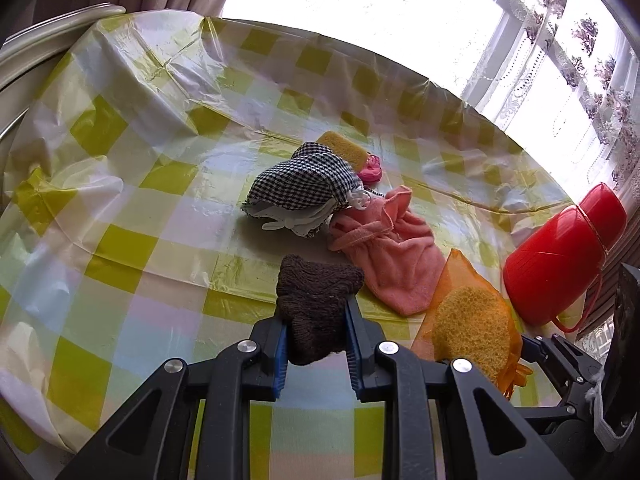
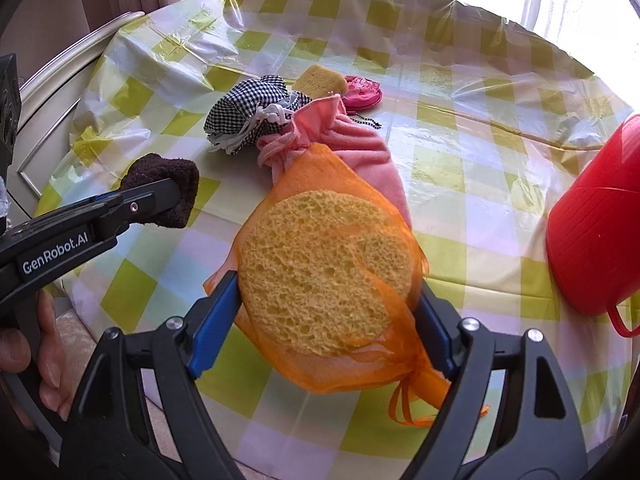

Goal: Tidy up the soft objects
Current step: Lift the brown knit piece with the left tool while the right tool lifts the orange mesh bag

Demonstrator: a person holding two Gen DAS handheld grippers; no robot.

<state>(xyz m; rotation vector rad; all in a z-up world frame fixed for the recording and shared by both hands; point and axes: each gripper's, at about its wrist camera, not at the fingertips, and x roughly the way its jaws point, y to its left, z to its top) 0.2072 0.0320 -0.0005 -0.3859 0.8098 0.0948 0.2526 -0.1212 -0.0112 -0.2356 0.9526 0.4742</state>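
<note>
Clamped between the blue pads of the left gripper (image 1: 316,344), a dark brown knitted sock (image 1: 316,304) is hanging limp, its cuff bunching above the fingertips while the jaws are standing nearly together on it. Off to its right, the right gripper (image 2: 328,312) is gripping a round yellow sponge (image 2: 324,268) inside an orange mesh bag (image 2: 360,368), jaws standing wide because the sponge itself is wide, the pads pressing on its two edges and the tied neck of the bag trailing below.

Beyond both grippers, the remaining soft things are lying in a loose cluster on the checked plastic tablecloth (image 1: 132,240): a pink terry cloth (image 1: 384,256) nearest, then a black-and-white houndstooth pouch (image 1: 304,184) touching it, with a second yellow sponge (image 1: 344,148) and a small bright pink purse (image 1: 370,170) just behind. A red plastic basket (image 2: 592,220) is sitting tipped on its side at the right edge, probably where these things are going.

Everything is looking light and yielding. The sock is folding wherever it is pinched, so a grip across its bunched middle seems right. The sponge is squashing readily, and the mesh is looking slippery, so squeezing through the mesh onto the sponge's edge is likely safer than taking the loose netting alone.
</note>
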